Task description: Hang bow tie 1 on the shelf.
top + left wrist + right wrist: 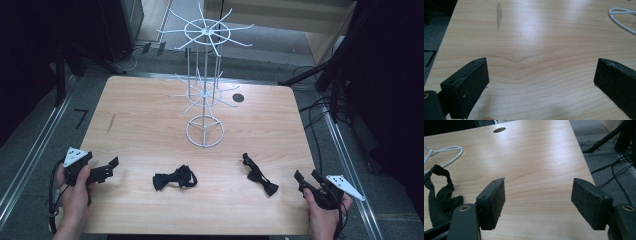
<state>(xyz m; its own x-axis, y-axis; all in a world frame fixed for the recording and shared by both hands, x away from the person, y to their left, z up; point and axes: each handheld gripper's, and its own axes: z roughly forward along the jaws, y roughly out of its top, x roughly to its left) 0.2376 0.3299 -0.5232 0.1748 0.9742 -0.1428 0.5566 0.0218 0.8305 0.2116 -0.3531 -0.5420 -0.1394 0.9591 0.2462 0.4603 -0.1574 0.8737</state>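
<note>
A: State the current step.
B: Approach, as judged. The left gripper [107,169] and right gripper [306,179] rest at the near corners of the table [140,125], jaws wide apart, holding nothing.
A: Where are the bow ties?
B: One bow tie [174,178] lies near centre, the other bow tie [260,175] just left of the right gripper. Next move: reach, close on a tie, carry it to the wire rack [205,75]

Two black bow ties lay flat on the table: the left tie [174,178] near centre front, the right tie [260,175] angled, strap looped.
</note>
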